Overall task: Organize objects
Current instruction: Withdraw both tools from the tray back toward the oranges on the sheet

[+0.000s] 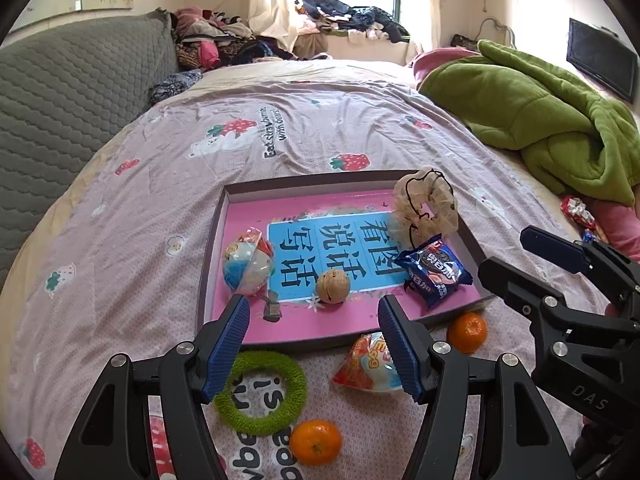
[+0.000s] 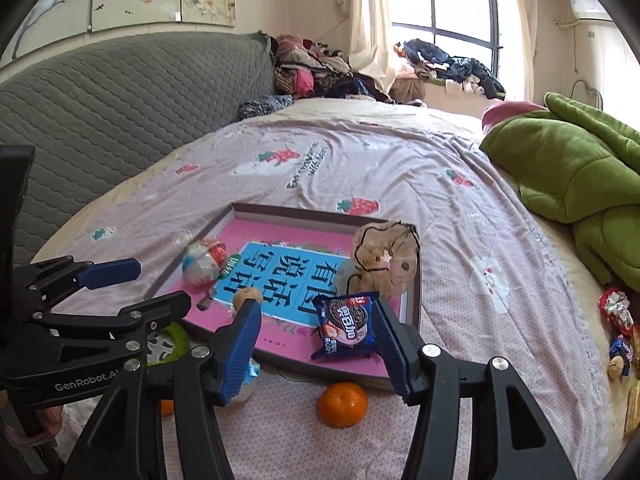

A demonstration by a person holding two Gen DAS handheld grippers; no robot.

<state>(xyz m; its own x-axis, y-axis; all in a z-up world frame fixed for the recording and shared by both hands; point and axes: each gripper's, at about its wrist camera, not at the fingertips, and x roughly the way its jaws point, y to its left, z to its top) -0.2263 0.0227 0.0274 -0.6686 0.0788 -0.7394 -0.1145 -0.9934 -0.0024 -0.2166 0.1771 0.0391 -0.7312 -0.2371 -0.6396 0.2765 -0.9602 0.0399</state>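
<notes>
A shallow box tray [image 1: 212,248] with a pink printed floor lies on the bed. In it are a wrapped toy egg [image 1: 248,266], a walnut [image 1: 333,286], a blue cookie packet [image 1: 434,276] and a beige scrunchie [image 1: 426,208]. In front of it on the sheet lie a green ring scrunchie [image 1: 260,392], a second wrapped egg [image 1: 368,368] and two oranges [image 1: 316,442] [image 1: 467,332]. My left gripper [image 1: 314,320] hovers open over the tray's near edge, empty. My right gripper [image 2: 316,312] hangs open above the cookie packet [image 2: 346,326], apart from it, with an orange [image 2: 343,404] below.
A green blanket [image 1: 540,112] is heaped at the right. A grey padded headboard [image 1: 72,92] runs along the left. Clothes [image 1: 216,40] pile up at the far end. Several wrapped snacks [image 2: 618,320] lie at the bed's right edge.
</notes>
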